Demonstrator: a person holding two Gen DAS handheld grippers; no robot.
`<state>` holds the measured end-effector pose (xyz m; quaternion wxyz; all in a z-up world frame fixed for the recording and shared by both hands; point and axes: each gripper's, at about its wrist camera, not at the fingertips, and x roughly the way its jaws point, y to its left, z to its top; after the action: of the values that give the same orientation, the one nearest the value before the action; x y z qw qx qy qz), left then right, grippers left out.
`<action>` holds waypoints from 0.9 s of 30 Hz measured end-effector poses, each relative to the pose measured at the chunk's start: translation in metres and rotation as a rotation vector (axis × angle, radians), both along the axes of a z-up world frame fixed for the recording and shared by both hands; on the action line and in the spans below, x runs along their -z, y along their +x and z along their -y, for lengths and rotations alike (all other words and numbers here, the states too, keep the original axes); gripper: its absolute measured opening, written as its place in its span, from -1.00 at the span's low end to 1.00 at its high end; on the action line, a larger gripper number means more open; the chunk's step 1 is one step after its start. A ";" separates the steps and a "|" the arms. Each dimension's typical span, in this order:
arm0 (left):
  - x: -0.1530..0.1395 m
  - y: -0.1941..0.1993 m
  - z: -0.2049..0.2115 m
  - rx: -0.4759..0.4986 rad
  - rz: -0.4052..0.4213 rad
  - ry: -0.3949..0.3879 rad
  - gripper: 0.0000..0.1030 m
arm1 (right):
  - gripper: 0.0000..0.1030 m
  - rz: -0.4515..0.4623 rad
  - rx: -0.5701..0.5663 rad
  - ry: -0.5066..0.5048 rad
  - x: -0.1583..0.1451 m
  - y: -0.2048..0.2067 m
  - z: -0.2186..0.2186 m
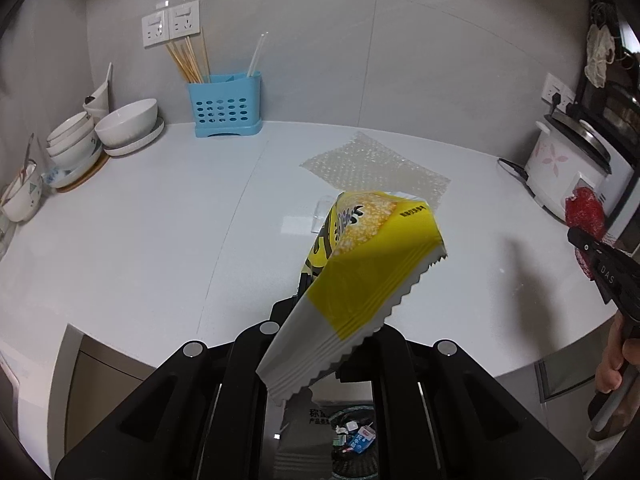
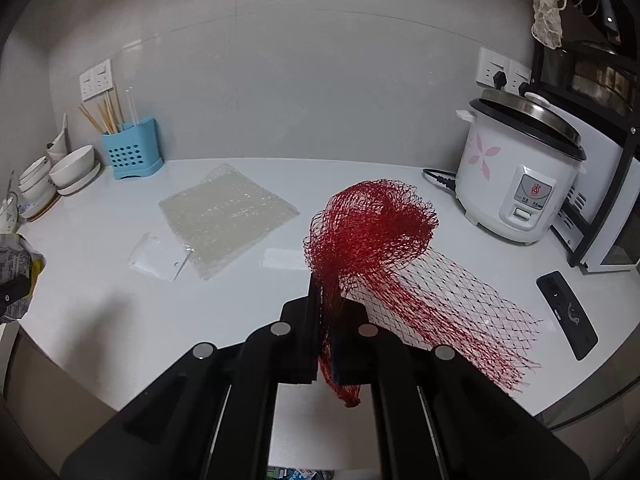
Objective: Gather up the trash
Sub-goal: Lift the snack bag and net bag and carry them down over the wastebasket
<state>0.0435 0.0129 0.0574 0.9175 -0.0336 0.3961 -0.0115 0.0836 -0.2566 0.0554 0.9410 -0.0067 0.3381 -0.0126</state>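
Note:
My left gripper [image 1: 320, 292] is shut on a yellow and grey snack wrapper [image 1: 360, 272] and holds it above the white counter's front edge. Below it a trash bin [image 1: 354, 436] with several scraps shows between the gripper arms. My right gripper [image 2: 326, 312] is shut on a red mesh net bag [image 2: 372, 224] and holds it above the counter; the net also shows at the right of the left wrist view [image 1: 584, 212]. A bubble wrap sheet [image 2: 228, 216] and a small clear plastic piece [image 2: 156, 258] lie flat on the counter.
A blue utensil holder [image 1: 226, 104] with chopsticks and stacked bowls [image 1: 128, 124] stand at the back left. A white rice cooker [image 2: 516, 172] stands at the right with an oven rack behind it. A black remote-like object [image 2: 566, 312] lies near the right front edge.

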 end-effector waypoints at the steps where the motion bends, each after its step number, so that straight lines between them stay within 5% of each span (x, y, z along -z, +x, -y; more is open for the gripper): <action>1: -0.001 -0.010 0.004 0.012 0.005 -0.002 -0.85 | -0.94 0.010 -0.012 0.005 -0.001 -0.010 -0.003; 16: 0.035 -0.148 0.039 0.132 0.116 -0.038 -0.84 | -0.94 0.205 -0.101 -0.020 0.039 -0.191 -0.044; 20: 0.066 -0.174 0.045 0.150 0.105 -0.038 -0.84 | -0.94 0.251 -0.105 -0.081 0.066 -0.230 -0.057; 27: 0.143 -0.198 0.053 0.183 0.038 -0.073 -0.84 | -0.94 0.205 -0.147 -0.079 0.133 -0.265 -0.074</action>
<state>-0.1541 -0.0396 -0.0860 0.9182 -0.0304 0.3794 -0.1101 -0.1816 -0.1821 -0.0773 0.9680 -0.0672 0.2382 0.0424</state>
